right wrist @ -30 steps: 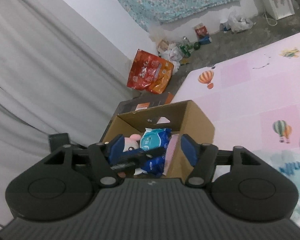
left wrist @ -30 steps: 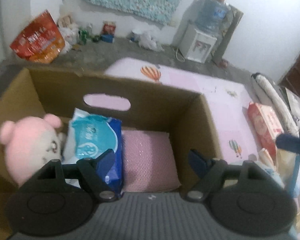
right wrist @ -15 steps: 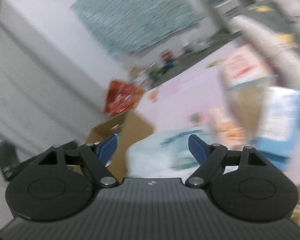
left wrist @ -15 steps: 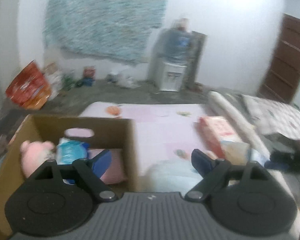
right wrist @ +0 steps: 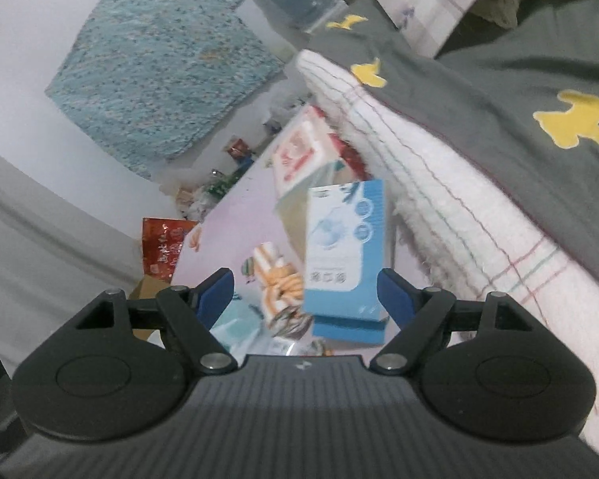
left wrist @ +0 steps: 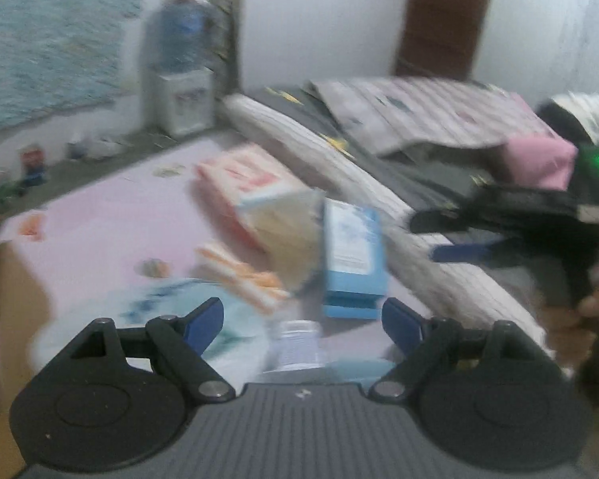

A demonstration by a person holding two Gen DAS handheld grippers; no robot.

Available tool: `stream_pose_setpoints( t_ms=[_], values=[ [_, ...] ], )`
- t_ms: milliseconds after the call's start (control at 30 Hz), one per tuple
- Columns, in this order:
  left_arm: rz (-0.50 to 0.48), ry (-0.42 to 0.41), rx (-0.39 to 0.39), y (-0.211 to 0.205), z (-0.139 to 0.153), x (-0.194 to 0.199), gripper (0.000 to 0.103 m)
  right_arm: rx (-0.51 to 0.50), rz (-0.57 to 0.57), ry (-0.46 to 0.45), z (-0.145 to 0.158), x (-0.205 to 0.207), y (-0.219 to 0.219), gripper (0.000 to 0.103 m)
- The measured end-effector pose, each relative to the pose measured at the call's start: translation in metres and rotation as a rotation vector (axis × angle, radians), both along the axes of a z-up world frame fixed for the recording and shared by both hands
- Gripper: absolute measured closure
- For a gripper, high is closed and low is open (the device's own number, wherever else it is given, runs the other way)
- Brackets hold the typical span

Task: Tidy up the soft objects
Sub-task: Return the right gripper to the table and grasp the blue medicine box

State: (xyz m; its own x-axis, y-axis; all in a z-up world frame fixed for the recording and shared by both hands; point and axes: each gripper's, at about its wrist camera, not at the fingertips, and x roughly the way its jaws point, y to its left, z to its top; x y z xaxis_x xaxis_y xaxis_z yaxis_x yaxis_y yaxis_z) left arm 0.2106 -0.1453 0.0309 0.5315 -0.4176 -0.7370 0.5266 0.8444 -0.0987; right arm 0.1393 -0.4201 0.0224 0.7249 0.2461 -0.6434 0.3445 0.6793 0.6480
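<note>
- The left tongs (left wrist: 302, 317) hang with jaws wide apart and nothing between them, above a pile of soft goods on a pink play mat (left wrist: 100, 223) printed with small balloons.
- The right tongs (right wrist: 305, 293) also stand apart; their jaws have just been opening, and nothing is pressed between the pads, though a light blue pack (right wrist: 343, 255) shows in the gap beyond the blue fingertips (right wrist: 395, 299).
- That light blue pack stands upright on the mat, leaning near a red-and-white tissue pack (right wrist: 299, 151) and a tan bag (left wrist: 283, 235) behind it.
- An orange-and-white striped cloth (right wrist: 279, 279) lies just beside the blue pack, on the side toward the open mat.
- A pale teal-and-white wrapped bundle (left wrist: 227, 331), blurred, lies nearest the left tongs, under the left-hand pad.
- A rolled white towel (right wrist: 459, 207) with thin coloured stripes runs along the mat's edge, against a grey blanket (right wrist: 519, 80) with yellow figures.
- From the left wrist view the right tongs appear at the far right, held in a person's hand (left wrist: 595, 299), with a pink soft object (left wrist: 539, 159) behind.
- A corner of a cardboard box (left wrist: 8, 279) shows at the left edge of the mat.
- A water dispenser (left wrist: 183, 76) stands against the white wall, beside a teal patterned cloth (right wrist: 159, 64) hung there.
</note>
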Motion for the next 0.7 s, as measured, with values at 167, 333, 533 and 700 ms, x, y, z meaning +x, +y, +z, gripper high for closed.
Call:
stream_pose_setpoints(
  t_ms=[167, 333, 533, 700],
  values=[
    [-0.051, 0.062, 0.047, -0.058, -0.039, 0.025, 0.022, 0.009, -0.005, 0.055, -0.030, 0.031, -0.007, 0.026],
    [-0.020, 0.081, 0.097, -0.091, -0.073, 0.057, 0.024, 0.020, 0.008, 0.105, -0.055, 0.054, -0.011, 0.032],
    [0.037, 0.180, 0.048, -0.092, -0.096, 0.086, 0.024, 0.009, 0.025, 0.101, -0.065, 0.072, -0.007, 0.034],
    [0.047, 0.218, 0.020, -0.096, -0.099, 0.090, 0.032, 0.014, 0.023, 0.108, -0.073, 0.077, -0.008, 0.053]
  ],
)
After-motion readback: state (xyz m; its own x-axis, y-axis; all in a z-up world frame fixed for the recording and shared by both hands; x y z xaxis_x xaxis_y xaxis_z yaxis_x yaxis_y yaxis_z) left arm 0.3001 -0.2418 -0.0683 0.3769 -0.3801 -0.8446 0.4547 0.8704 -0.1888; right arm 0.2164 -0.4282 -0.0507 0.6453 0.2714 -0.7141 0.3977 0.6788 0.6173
